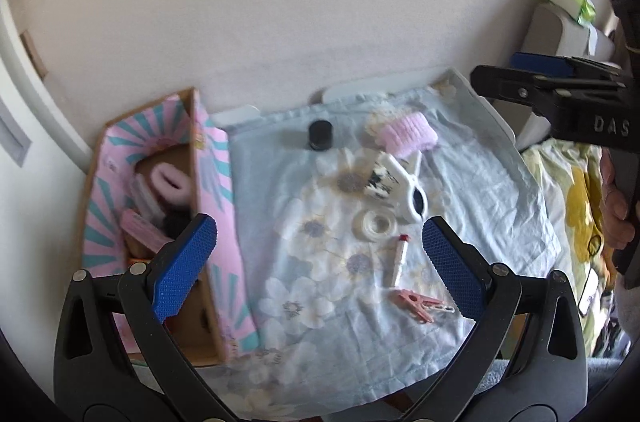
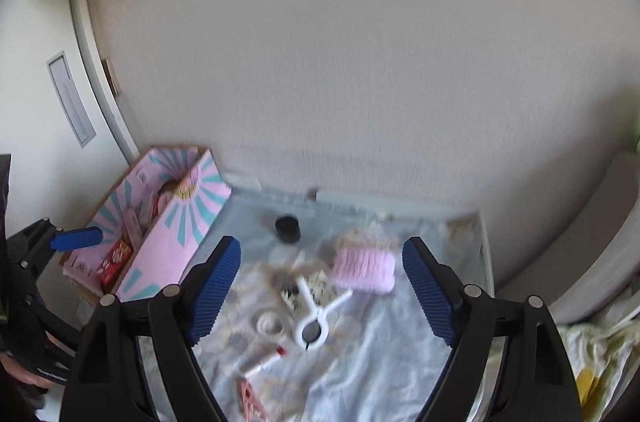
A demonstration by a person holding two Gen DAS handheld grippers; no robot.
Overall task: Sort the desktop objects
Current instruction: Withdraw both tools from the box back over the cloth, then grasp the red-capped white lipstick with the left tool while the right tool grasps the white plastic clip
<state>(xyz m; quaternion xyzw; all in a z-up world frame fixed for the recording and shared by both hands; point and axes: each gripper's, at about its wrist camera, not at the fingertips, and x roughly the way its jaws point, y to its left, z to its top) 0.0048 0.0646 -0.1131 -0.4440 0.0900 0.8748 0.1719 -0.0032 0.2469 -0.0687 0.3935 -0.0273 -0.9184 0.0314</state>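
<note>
Black housing of my right gripper (image 1: 516,72) read "DAS" at 3 o'clock; jaws spread, empty. My left gripper (image 1: 320,250) also released. Pink box (image 1: 216,158) print illegible.

Left gripper (image 1: 320,244): I hold it angled downward, blue pads spread wide, nothing between them.
Right gripper (image 2: 322,286): I hold it angled downward too, jaws well apart and empty.
Right hand (image 1: 618,218): I see my fingers curled round the black handle at the edge of the left view.
Left hand (image 2: 30,378): only partly visible, low on the handle.
</note>
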